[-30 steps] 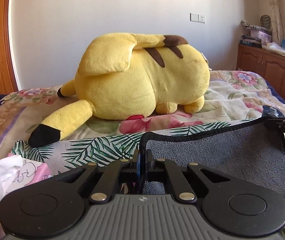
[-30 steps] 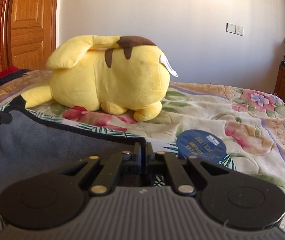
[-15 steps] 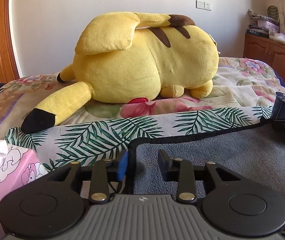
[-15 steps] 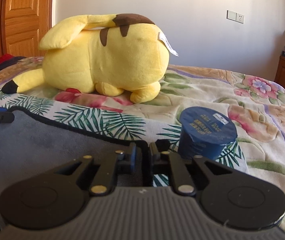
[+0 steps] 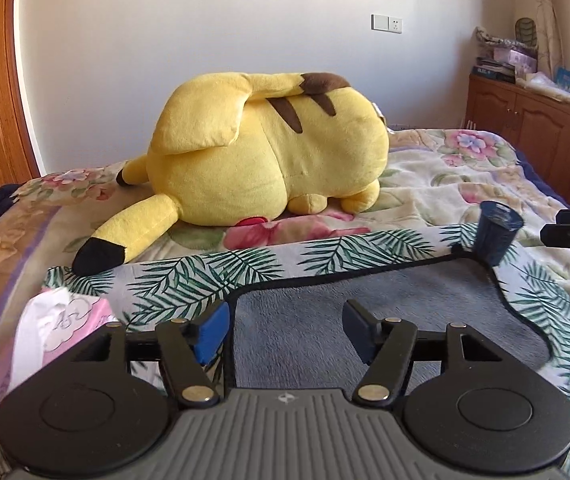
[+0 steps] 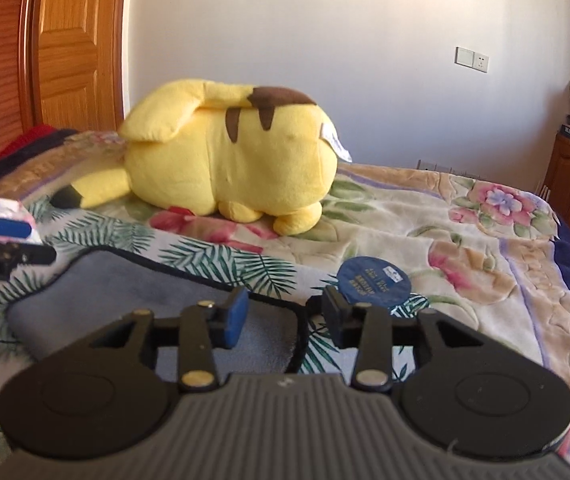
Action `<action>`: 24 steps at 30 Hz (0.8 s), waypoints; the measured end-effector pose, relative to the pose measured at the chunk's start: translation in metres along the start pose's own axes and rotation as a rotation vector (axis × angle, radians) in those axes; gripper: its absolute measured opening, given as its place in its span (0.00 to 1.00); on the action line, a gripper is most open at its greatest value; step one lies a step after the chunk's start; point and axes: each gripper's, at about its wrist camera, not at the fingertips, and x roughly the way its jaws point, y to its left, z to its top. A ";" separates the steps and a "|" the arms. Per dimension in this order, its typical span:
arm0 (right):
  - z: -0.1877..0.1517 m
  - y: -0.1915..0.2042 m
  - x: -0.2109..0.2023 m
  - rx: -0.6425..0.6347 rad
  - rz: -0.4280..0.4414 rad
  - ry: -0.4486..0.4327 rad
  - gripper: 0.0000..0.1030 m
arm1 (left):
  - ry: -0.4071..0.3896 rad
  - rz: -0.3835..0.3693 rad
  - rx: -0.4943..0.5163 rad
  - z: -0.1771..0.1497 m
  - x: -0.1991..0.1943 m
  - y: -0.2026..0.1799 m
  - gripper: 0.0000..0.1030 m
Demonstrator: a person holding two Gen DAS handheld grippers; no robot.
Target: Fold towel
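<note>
black tongs (image 5: 287, 328) with blue pads, brass screws, ribbed grey housing.

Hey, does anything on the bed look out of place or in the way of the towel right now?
Yes: a dark blue tub sits at the grey towel's far right corner, an odd thing on a bed. Whether it touches the hem is unclear.

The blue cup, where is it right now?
The blue cup sits on the flowery blanket just off the grey towel's far right corner, right ahead of the open right gripper, in front of the yellow plush.
</note>
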 end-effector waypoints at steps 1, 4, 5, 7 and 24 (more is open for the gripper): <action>0.001 0.001 -0.009 0.009 0.005 0.006 0.41 | -0.001 -0.001 -0.002 0.000 -0.009 0.000 0.43; 0.004 0.005 -0.033 0.019 0.003 0.002 0.41 | -0.007 -0.003 -0.011 0.002 -0.036 -0.001 0.43; 0.005 0.006 -0.040 0.020 0.001 0.000 0.41 | -0.010 -0.004 -0.013 0.004 -0.045 -0.001 0.43; 0.006 0.009 -0.055 0.015 -0.007 -0.006 0.41 | -0.009 -0.011 -0.015 0.008 -0.063 -0.001 0.44; 0.011 0.033 -0.155 0.028 -0.015 -0.026 0.41 | -0.075 0.021 -0.020 0.008 -0.206 0.008 0.54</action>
